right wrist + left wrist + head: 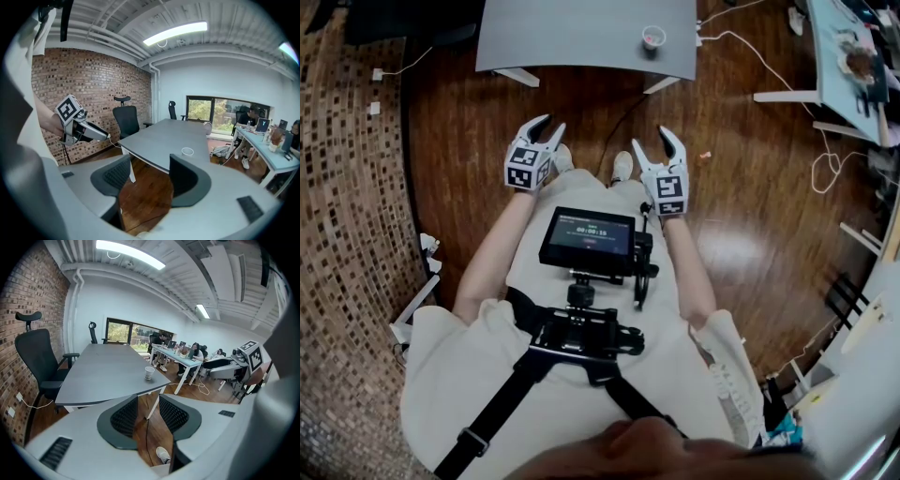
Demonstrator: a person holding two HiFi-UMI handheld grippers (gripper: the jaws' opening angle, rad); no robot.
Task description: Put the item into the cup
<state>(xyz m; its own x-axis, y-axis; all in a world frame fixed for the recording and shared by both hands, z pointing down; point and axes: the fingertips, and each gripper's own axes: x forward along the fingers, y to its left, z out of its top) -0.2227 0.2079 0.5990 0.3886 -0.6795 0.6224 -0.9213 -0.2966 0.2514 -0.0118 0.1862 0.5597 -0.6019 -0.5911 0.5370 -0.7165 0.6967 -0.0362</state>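
Note:
A small white paper cup point(652, 37) stands near the right end of the grey table point(572, 42), ahead of me. The left gripper view shows the cup point(149, 373) beyond the jaws, and the right gripper view shows it point(187, 151) too. My left gripper point(546, 127) and right gripper point(654, 141) are held side by side over the wooden floor, short of the table edge. Both are open, and only floor shows between the jaws of the left gripper point(147, 413) and the right gripper point(150, 178). I see no item in either gripper.
A black office chair point(40, 362) stands at the table's left by the brick wall point(89, 79). Other desks point(853, 66) with seated people lie to the right. White cables point(830, 169) trail on the floor. A small screen point(587, 239) hangs on my chest rig.

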